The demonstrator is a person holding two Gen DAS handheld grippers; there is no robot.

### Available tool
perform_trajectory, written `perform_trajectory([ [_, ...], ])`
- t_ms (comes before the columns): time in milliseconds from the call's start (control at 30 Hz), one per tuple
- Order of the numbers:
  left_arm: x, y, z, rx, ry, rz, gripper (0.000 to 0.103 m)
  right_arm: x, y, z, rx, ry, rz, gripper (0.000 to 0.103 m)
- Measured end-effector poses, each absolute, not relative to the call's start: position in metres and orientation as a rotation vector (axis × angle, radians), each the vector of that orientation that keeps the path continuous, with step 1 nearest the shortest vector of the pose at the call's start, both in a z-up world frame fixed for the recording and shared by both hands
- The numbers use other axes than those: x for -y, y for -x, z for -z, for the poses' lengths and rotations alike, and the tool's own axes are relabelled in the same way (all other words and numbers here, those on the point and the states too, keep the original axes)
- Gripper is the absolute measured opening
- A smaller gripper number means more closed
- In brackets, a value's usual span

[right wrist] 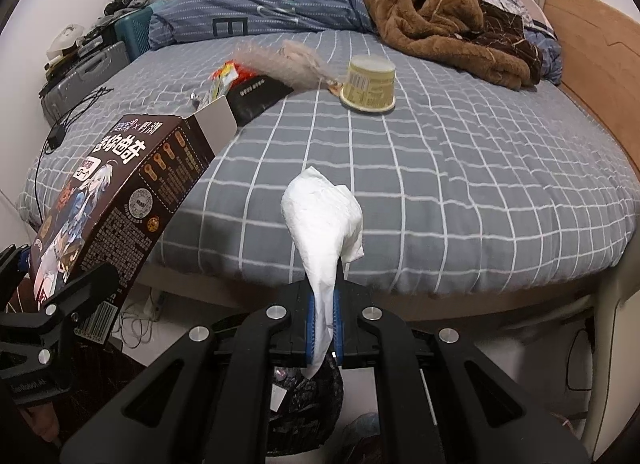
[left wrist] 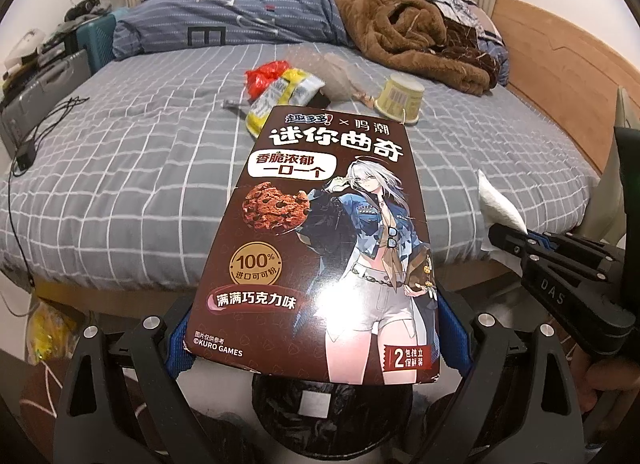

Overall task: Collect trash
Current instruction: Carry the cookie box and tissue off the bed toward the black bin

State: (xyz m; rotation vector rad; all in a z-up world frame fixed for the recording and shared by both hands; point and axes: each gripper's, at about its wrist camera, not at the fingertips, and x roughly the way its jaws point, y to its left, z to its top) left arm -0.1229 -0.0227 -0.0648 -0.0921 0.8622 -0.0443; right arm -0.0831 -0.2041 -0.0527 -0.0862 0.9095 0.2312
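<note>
Trash filled both grippers at the near edge of the bed. The left gripper had its jaws set wide around the bottom end of a brown cookie box, blue pads pressed against its two sides, so that the box stood out over the grey checked sheet with its printed front facing up. The right gripper was pinched nearly closed on a white crumpled tissue, whose bunched top rose above the pads while a thin tail hung below them. Beneath both tools, on the floor just in front of the bed, sat a bin lined with a black bag. More litter lay farther back on the sheet: an upturned yellow paper cup to the right, a yellow snack wrapper with a red plastic bag just behind it near the middle, and a dark pouch beside them. A brown fleece blanket was heaped at the far right, and a blue striped duvet at the far left.
</note>
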Motion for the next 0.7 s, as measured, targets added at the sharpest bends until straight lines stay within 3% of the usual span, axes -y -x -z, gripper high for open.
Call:
perform_trajectory([
  [700, 0.026, 0.161, 0.111, -1.011, 0.121, 0.028, 0.091, 0.213, 0.127, 0.096, -1.028, 0.081, -0.213, 0.006],
])
